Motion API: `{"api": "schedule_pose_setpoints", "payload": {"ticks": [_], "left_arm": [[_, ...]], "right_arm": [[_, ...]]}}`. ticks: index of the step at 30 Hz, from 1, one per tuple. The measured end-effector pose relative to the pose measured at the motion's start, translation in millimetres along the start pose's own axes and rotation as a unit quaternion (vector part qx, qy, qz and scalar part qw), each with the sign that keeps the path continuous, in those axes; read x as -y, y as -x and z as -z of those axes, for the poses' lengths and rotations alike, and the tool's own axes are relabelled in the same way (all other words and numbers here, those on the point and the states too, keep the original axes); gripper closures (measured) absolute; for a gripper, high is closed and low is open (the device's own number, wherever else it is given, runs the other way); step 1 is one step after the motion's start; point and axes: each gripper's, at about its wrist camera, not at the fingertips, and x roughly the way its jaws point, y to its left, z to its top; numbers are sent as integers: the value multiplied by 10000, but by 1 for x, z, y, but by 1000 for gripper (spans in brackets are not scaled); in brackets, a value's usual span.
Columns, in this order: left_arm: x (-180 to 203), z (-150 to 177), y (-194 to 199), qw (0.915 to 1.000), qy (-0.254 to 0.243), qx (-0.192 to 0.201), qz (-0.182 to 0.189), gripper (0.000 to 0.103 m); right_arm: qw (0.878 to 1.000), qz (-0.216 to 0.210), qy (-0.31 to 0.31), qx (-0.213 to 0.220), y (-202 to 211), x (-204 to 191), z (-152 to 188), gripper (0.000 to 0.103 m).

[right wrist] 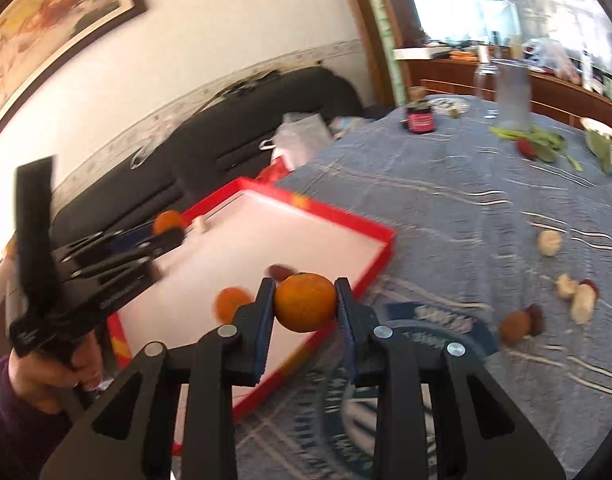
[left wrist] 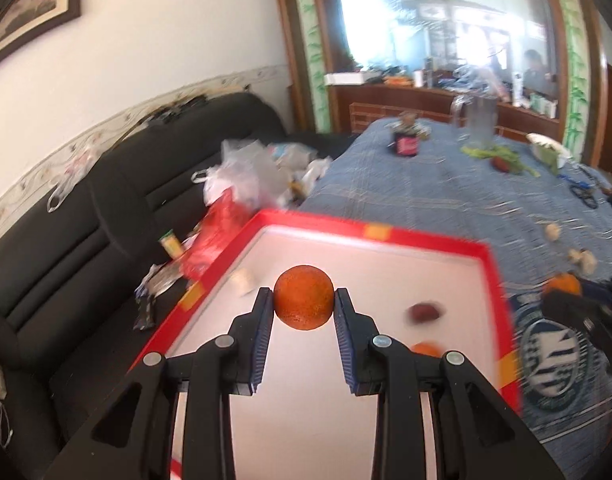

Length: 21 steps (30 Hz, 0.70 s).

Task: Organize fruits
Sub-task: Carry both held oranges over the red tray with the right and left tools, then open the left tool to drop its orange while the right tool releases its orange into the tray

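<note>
A red-rimmed tray [left wrist: 377, 232] with a white floor lies on the blue cloth. My left gripper [left wrist: 304, 300] is shut on an orange [left wrist: 304, 298], held above the tray's middle. On the tray floor lie a pale piece [left wrist: 244, 280], a dark red fruit [left wrist: 423, 313] and another orange [left wrist: 425, 349]. My right gripper [right wrist: 305, 304] is shut on a second orange [right wrist: 305, 302] over the tray's near right rim [right wrist: 369, 276]. The right wrist view also shows the left gripper [right wrist: 168, 232] over the tray's far side, and an orange [right wrist: 232, 302] and dark fruit [right wrist: 280, 271] in the tray.
Loose fruits and pale pieces [right wrist: 549, 242] lie on the blue cloth [right wrist: 445, 208] right of the tray. A dark jar [right wrist: 419, 118], a glass pitcher [right wrist: 509, 96], leaves and a bowl [right wrist: 603, 136] stand further back. A black sofa [left wrist: 86, 220] with plastic bags runs along the left. A person's hand [right wrist: 54, 372] holds the left gripper.
</note>
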Motion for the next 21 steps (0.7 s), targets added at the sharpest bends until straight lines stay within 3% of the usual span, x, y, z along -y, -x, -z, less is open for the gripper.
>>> {"api": "schedule_pose_setpoints", "payload": {"ticks": [6, 13, 21], "left_arm": [[-24, 19, -15, 9992, 107, -333, -212, 73], [-27, 27, -20, 9985, -64, -347, -417, 73], [-27, 28, -17, 9981, -70, -309, -527, 71]], "right_arm": [[9975, -229, 534, -411, -24, -45, 13, 71], [9917, -316, 789, -968, -45, -63, 30, 71], [9880, -246, 983, -1166, -55, -75, 40, 70]]}}
